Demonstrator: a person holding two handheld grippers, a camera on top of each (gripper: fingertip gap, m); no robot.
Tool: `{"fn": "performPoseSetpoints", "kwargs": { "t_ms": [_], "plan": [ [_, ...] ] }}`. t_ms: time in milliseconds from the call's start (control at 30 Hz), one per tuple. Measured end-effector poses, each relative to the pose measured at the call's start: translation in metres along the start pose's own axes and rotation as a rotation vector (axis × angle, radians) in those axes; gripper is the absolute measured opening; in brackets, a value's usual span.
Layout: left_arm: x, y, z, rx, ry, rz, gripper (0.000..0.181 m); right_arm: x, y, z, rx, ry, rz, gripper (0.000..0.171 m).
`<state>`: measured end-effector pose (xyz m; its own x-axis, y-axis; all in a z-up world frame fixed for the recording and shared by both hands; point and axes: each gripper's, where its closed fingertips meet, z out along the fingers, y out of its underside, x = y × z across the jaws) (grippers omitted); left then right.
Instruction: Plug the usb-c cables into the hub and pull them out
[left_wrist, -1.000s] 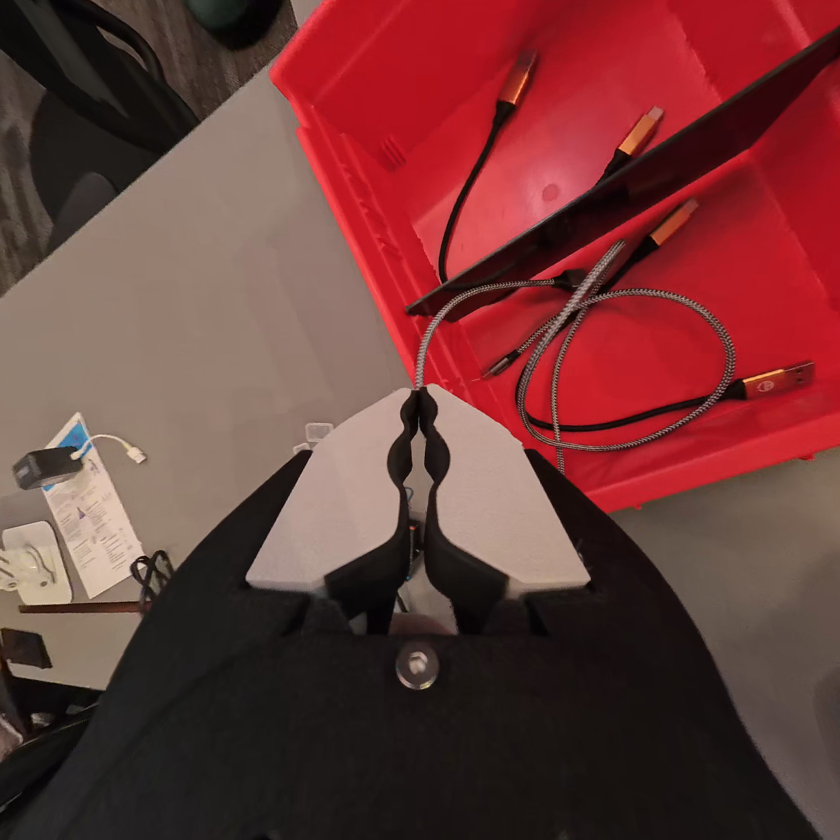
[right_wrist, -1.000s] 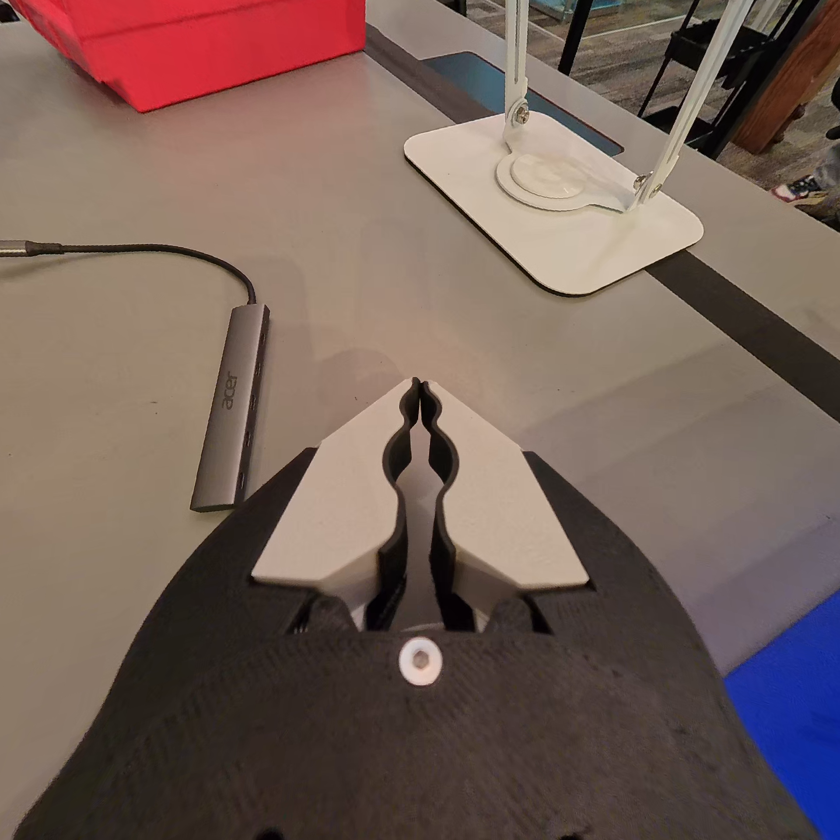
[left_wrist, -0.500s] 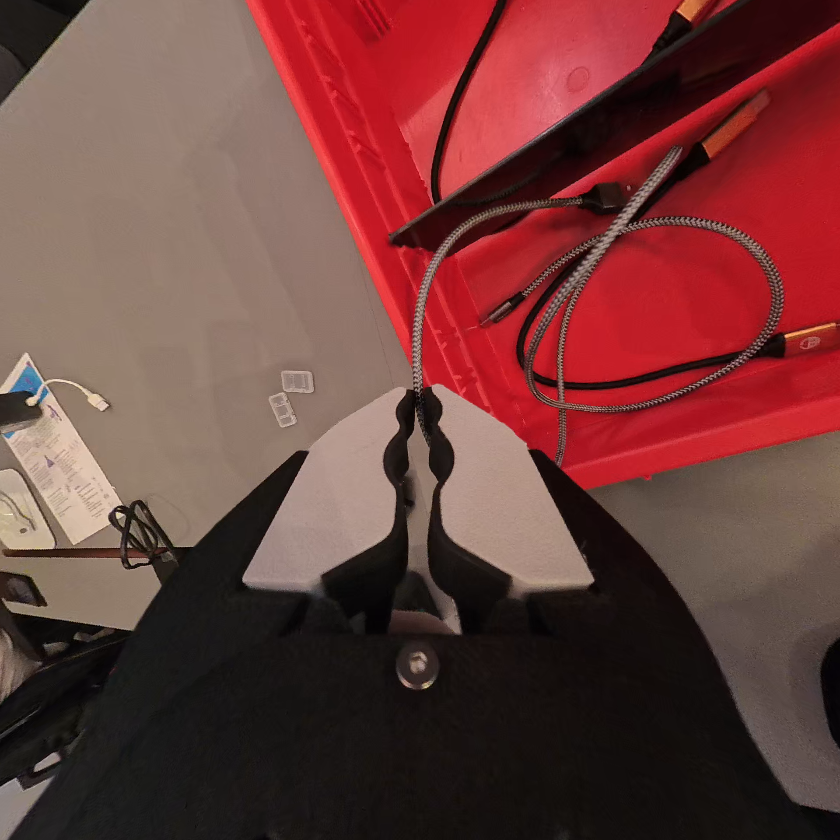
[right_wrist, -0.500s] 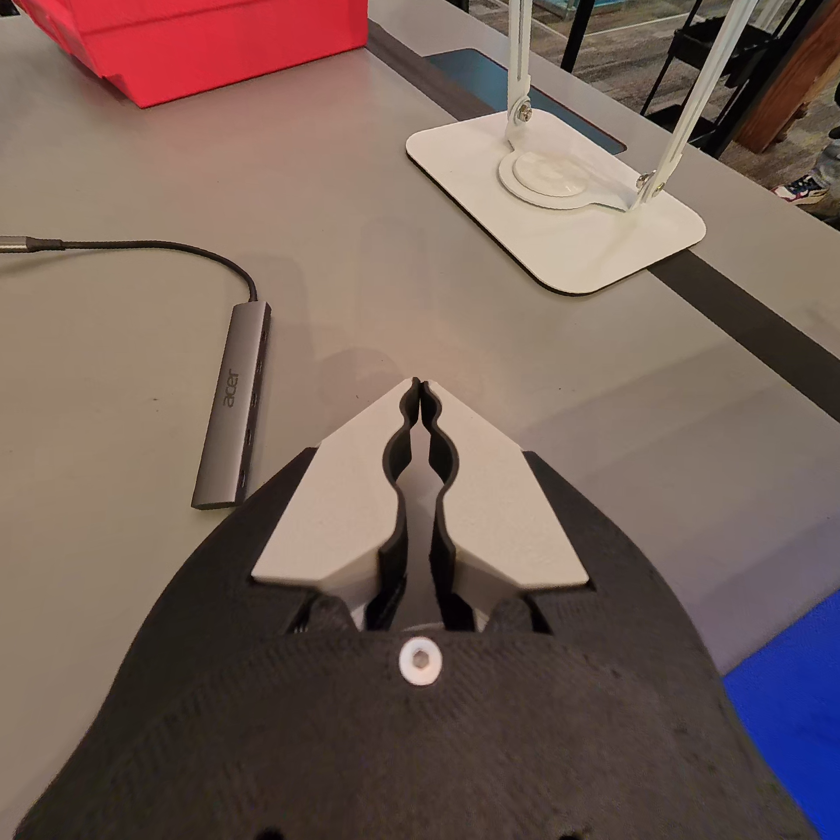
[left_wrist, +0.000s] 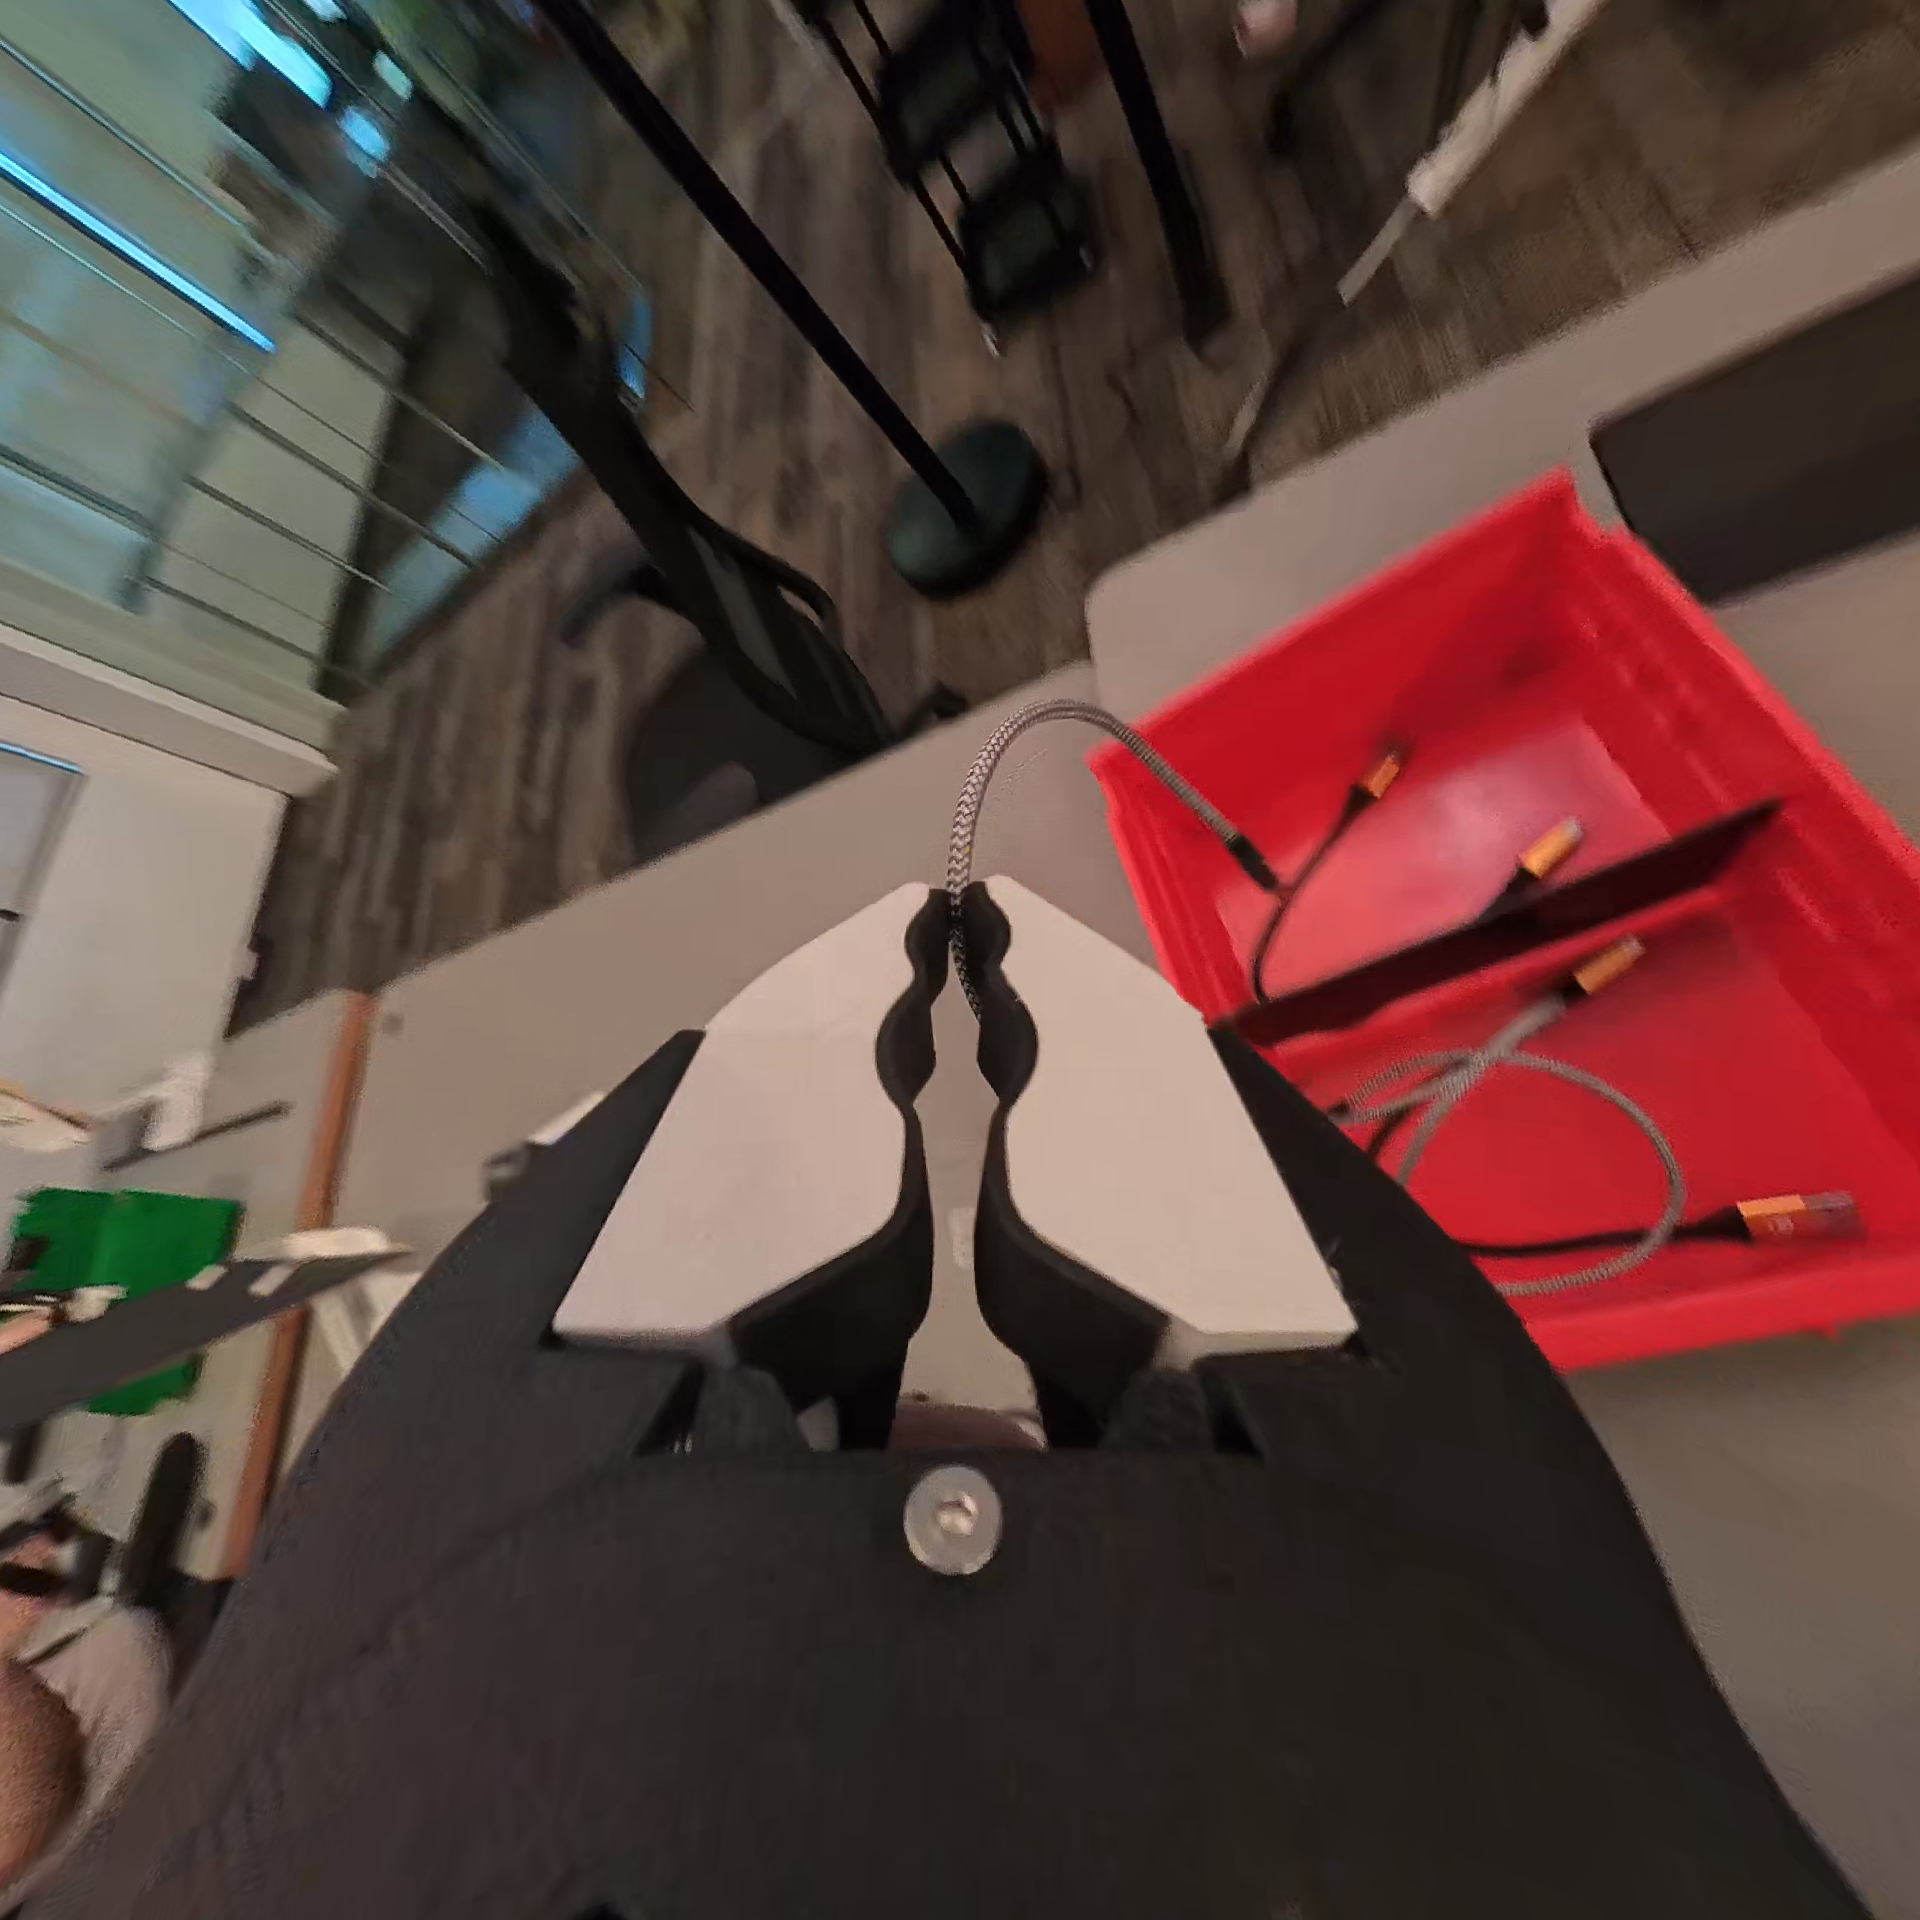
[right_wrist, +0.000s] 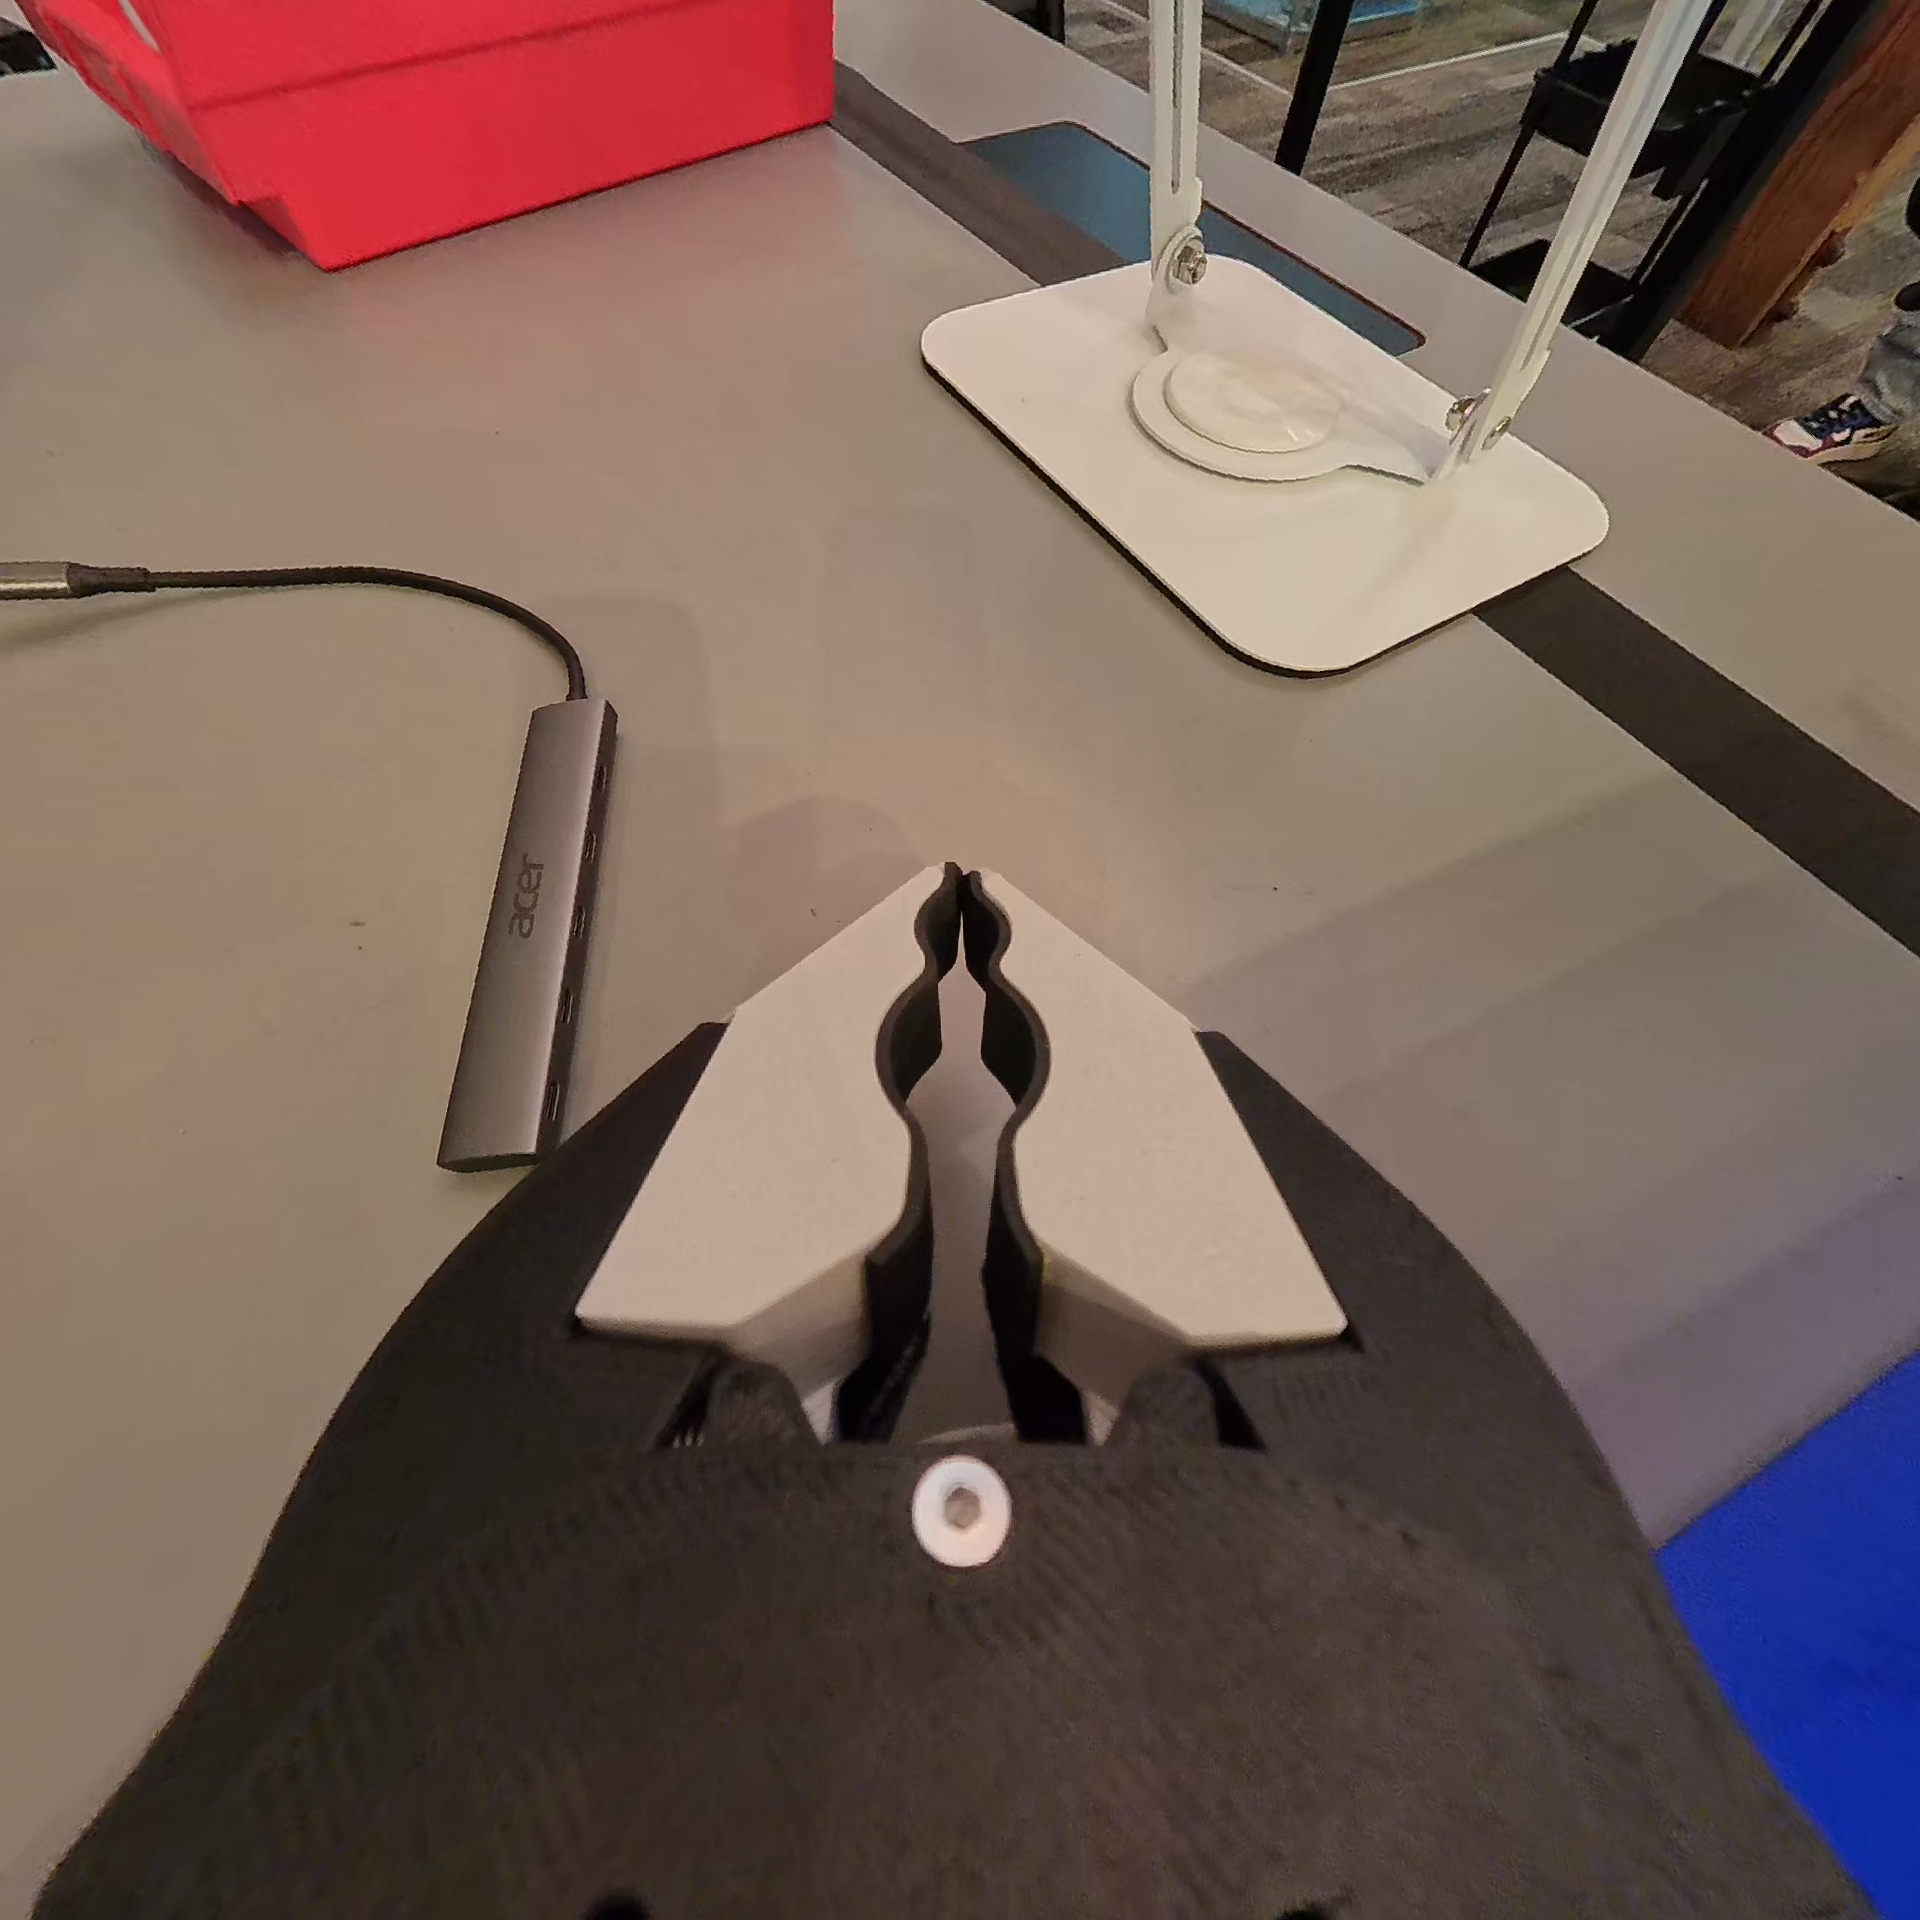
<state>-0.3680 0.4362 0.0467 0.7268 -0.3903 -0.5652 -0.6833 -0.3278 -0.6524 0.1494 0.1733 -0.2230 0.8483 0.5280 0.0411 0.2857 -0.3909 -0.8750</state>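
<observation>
Left gripper up in the air, jaws pinching a braided cable just behind its loose end. The cable arches up out of the tips and droops toward the red bin, its black plug hanging over the bin's near wall. Whether the rest of that cable trails back into the bin, I can't tell. Inside the bin, either side of a black divider, lie more cables with orange plugs.

Across to the other view: the hub lies flat on the grey desk, well clear of the bin, which shows beyond the hub at the desk's far edge. The hub's own lead curls off left, and a row of ports runs along the hub's right side, all empty as far as I can see. Right of the hub hovers the right gripper, jaws pressed together on nothing. Farther right of the hub, a white stand base.

So nothing is plugged yet. The risks, as I judge them: that plug dangles on a floppy arc, so it will wobble and meet a port crooked. The hub sits unheld, so a push could slide it. A trailing length might snag the bin wall.
</observation>
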Motion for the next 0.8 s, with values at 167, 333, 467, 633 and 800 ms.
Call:
{"fn": "performPoseSetpoints", "kwargs": {
  "t_ms": [167, 333, 467, 633, 800],
  "plan": [
    [-0.06, -0.107, -0.084, 0.225, -0.144, 0.018, 0.003, 0.0, 0.0, 0.0, 0.001, 0.002, 0.001, 0.0],
    [-0.073, -0.2, -0.173, 0.389, -0.166, 0.081, 0.003, 0.0, -0.001, 0.0, 0.005, 0.002, 0.002, 0.0],
    [-0.035, -0.244, -0.219, 0.455, -0.082, 0.167, 0.003, 0.0, -0.001, 0.0, 0.006, -0.001, 0.0, 0.0],
    [0.052, -0.257, -0.228, 0.498, 0.147, 0.243, 0.004, -0.001, -0.001, 0.0, 0.005, -0.005, -0.001, 0.0],
    [0.137, -0.234, -0.202, 0.5, 0.422, 0.265, 0.003, 0.002, 0.0, -0.002, 0.006, 0.0, 0.006, 0.0]
  ]
}}
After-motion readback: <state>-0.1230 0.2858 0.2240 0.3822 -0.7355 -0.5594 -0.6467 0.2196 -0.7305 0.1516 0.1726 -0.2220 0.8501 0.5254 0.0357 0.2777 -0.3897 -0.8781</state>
